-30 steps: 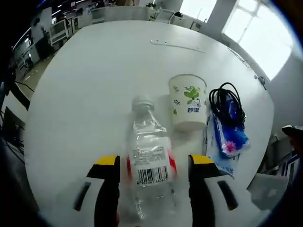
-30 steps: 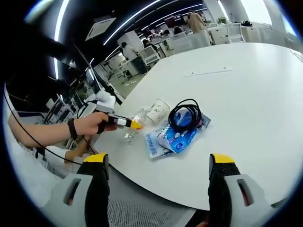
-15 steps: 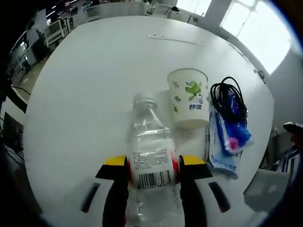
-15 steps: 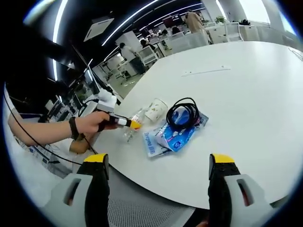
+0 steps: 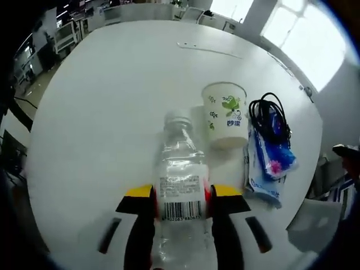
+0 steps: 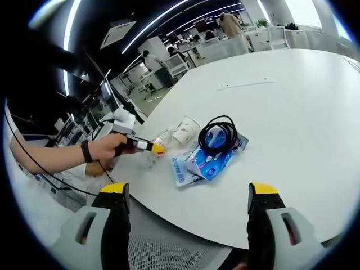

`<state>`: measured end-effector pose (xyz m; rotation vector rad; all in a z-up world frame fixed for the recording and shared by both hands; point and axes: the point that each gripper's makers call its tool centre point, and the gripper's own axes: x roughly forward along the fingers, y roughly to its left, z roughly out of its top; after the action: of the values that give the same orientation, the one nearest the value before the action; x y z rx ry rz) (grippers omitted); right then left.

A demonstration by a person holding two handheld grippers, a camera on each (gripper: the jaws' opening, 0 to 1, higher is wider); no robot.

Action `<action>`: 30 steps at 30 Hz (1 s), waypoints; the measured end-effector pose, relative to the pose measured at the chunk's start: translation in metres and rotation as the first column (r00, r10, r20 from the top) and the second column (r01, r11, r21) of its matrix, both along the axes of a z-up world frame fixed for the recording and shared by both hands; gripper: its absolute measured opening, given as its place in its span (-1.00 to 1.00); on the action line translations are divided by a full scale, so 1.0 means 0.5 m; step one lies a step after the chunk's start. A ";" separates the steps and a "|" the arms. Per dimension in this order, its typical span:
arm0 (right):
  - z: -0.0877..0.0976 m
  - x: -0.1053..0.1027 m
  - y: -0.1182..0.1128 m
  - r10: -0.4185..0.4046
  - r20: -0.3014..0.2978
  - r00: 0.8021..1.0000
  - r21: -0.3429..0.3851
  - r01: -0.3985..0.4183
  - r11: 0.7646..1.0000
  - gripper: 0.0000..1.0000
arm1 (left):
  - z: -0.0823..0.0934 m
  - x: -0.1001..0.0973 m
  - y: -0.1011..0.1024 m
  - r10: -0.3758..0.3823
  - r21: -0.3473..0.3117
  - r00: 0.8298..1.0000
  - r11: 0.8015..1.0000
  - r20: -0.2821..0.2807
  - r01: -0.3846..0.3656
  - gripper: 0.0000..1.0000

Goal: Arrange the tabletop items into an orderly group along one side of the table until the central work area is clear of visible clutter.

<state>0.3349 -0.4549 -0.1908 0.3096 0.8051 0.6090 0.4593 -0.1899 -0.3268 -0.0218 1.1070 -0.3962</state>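
A clear plastic water bottle (image 5: 180, 169) with a barcode label lies along the jaws of my left gripper (image 5: 181, 197), which is shut on its body. Just right of it stands a white paper cup (image 5: 226, 115) with a green print. Beyond the cup, a coiled black cable (image 5: 270, 118) rests on a blue tissue pack (image 5: 269, 163). In the right gripper view, a hand holds the left gripper (image 6: 142, 145) against the bottle (image 6: 162, 139), beside the cup (image 6: 187, 130), cable (image 6: 219, 135) and tissue pack (image 6: 202, 160). My right gripper (image 6: 188, 190) hangs open off the table's near edge, with nothing between its fingers.
The round white table (image 5: 112, 95) stretches bare to the far side, where a thin pale strip (image 5: 209, 50) lies; the same strip (image 6: 247, 85) appears in the right gripper view. The table edge (image 6: 185, 216) curves close to my right gripper. Office desks and people stand far behind.
My left gripper's jaws have come together onto the bottle, which has shifted slightly between them. The right gripper has stayed open and still.
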 end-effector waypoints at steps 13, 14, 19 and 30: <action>-0.001 0.004 0.009 0.009 0.002 1.000 0.004 -0.009 1.000 0.73 | 0.005 -0.013 0.019 0.019 -0.004 1.000 1.000 0.018 -0.019 -0.27; -0.001 0.004 0.009 0.009 0.002 1.000 0.004 -0.009 1.000 0.73 | 0.008 -0.014 0.020 0.020 -0.004 1.000 1.000 0.022 -0.020 -0.27; -0.002 0.004 0.012 0.012 0.001 1.000 0.005 -0.012 1.000 0.74 | 0.017 -0.014 0.023 0.031 -0.010 0.999 0.999 0.035 -0.031 -0.27; -0.003 -0.002 0.017 0.018 -0.001 1.000 0.006 -0.018 1.000 0.74 | 0.021 -0.017 0.026 0.013 0.007 0.999 1.000 0.046 -0.014 -0.27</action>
<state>0.3341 -0.4465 -0.1922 0.3086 0.8081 0.6277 0.4507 -0.1767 -0.3161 -0.0139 1.0628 -0.3789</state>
